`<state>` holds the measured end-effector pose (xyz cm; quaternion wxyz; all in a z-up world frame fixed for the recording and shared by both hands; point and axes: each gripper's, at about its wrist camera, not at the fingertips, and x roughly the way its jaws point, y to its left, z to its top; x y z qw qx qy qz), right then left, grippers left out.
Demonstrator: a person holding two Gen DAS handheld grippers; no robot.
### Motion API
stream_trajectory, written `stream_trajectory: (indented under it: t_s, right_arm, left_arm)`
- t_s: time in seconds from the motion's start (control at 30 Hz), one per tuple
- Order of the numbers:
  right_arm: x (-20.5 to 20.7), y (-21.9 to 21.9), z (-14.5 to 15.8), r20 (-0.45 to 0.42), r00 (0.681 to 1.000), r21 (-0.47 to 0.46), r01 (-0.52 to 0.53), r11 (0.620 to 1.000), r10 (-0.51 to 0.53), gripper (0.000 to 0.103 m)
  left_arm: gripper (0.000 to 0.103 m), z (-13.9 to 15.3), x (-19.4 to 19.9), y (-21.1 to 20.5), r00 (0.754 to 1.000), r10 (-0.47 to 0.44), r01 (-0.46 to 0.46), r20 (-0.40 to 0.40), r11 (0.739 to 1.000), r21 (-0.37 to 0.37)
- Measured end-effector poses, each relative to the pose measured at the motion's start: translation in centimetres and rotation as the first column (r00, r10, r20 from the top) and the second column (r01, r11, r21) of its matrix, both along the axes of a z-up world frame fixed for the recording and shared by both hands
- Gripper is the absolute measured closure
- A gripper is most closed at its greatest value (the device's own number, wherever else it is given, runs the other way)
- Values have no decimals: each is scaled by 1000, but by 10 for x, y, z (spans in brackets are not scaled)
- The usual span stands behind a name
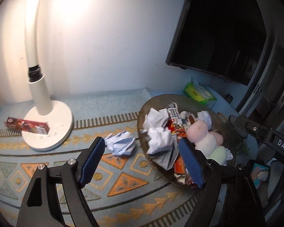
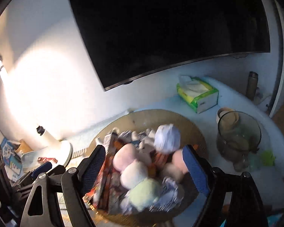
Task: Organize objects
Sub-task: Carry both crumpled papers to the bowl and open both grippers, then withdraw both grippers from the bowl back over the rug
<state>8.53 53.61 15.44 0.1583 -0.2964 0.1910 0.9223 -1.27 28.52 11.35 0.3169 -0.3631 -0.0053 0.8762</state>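
Both jaws spread, patterned blue rug (image 1: 123, 172), white wall (image 1: 104, 37), dark TV (image 2: 161, 28), lamp (image 1: 41, 98)

Right wrist view: basket (image 2: 151, 117) contents smeared by motion blur; plush roll (image 2: 134, 172) and white paper ball (image 2: 167, 139) soft-edged, wrappers beneath unreadable. Basket's near rim cut off behind the right gripper (image 2: 144, 168). Glass jar (image 2: 238, 134) contents murky, can't ID. Clutter at table's left edge too dim to tell.

Left wrist view: lamp (image 1: 41, 102) head cut off by top edge. Remote (image 1: 174, 114) buttons too small to read. Red box (image 1: 27, 125) print illegible. Basket's right side hidden behind the other gripper's body.
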Motion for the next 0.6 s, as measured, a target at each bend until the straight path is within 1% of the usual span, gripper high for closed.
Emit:
stream_trajectory:
  t_s: [0.1, 0.17, 0.2, 0.3, 0.37, 0.5, 0.57, 0.6]
  right_arm:
    - [12, -32, 1, -4, 999, 2, -54, 999, 54, 20]
    - [19, -60, 1, -3, 994, -1, -105, 994, 105, 15]
    - [22, -76, 0, -2, 991, -3, -133, 991, 133, 14]
    - [26, -123, -8, 12, 979, -13, -205, 979, 205, 12]
    - [25, -156, -19, 31, 967, -27, -254, 967, 254, 9]
    - [14, -219, -55, 112, 934, -40, -337, 941, 339, 8]
    - [8, -244, -74, 151, 920, -34, -361, 932, 361, 8]
    - [5, -254, -83, 171, 916, -18, -366, 931, 363, 8]
  left_arm:
    - [24, 1, 13, -48, 997, 69, -69, -15, 998, -7]
    - [24, 0, 26, -84, 988, 144, -145, -55, 989, -21]
    - [24, -1, 32, -104, 983, 175, -177, -61, 984, -28]
    - [24, -10, 44, -162, 968, 250, -252, -35, 966, -50]
    - [24, -20, 51, -197, 952, 304, -305, -25, 949, -76]
    - [24, -48, 59, -259, 915, 403, -398, 21, 910, -114]
    - [24, -66, 57, -280, 898, 438, -427, 55, 894, -135]
    - [24, -75, 57, -289, 886, 459, -444, 65, 881, -160]
